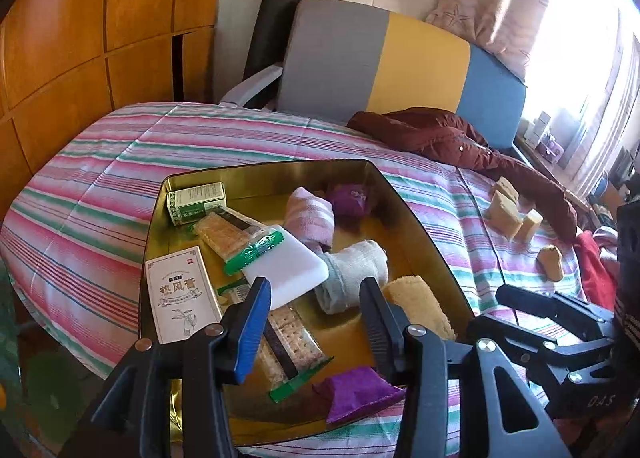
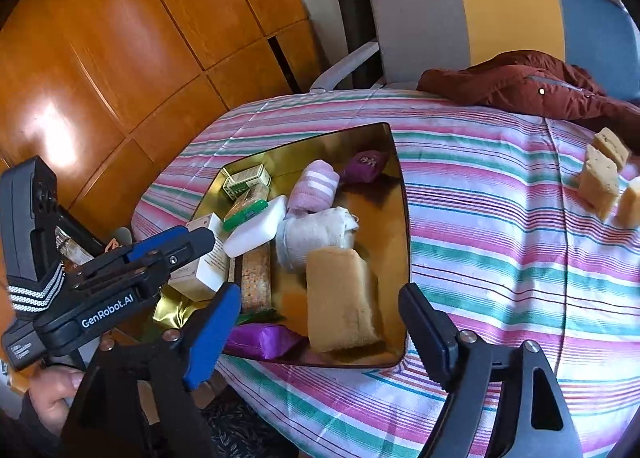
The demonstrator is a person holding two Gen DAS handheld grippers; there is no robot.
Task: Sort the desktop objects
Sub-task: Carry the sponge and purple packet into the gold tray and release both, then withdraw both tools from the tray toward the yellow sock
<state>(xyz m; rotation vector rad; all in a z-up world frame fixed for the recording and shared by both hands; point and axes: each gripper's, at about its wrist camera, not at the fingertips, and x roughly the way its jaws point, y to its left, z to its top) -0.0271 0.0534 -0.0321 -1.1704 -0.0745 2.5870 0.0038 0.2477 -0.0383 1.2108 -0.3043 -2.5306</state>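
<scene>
A gold tray (image 1: 404, 214) (image 2: 400, 194) sits on the striped tablecloth. It holds a white sponge block (image 1: 286, 268) (image 2: 256, 228), rolled towels (image 1: 352, 274) (image 2: 316, 238), a yellow sponge (image 1: 420, 304) (image 2: 340, 298), cracker packs (image 1: 288, 346), boxes (image 1: 178, 294) and purple sachets (image 1: 356, 392) (image 2: 264, 340). My left gripper (image 1: 316, 298) (image 2: 200, 236) is open and empty over the tray's near side. My right gripper (image 2: 320, 306) is open and empty above the yellow sponge, and shows in the left view (image 1: 520, 306).
Loose yellow sponge pieces (image 1: 508, 214) (image 2: 600, 186) lie on the cloth (image 1: 100, 186) to the right of the tray. A maroon jacket (image 1: 448, 138) (image 2: 528, 86) lies at the far edge before a grey, yellow and blue chair (image 1: 384, 58). A wooden cabinet (image 2: 120, 38) stands left.
</scene>
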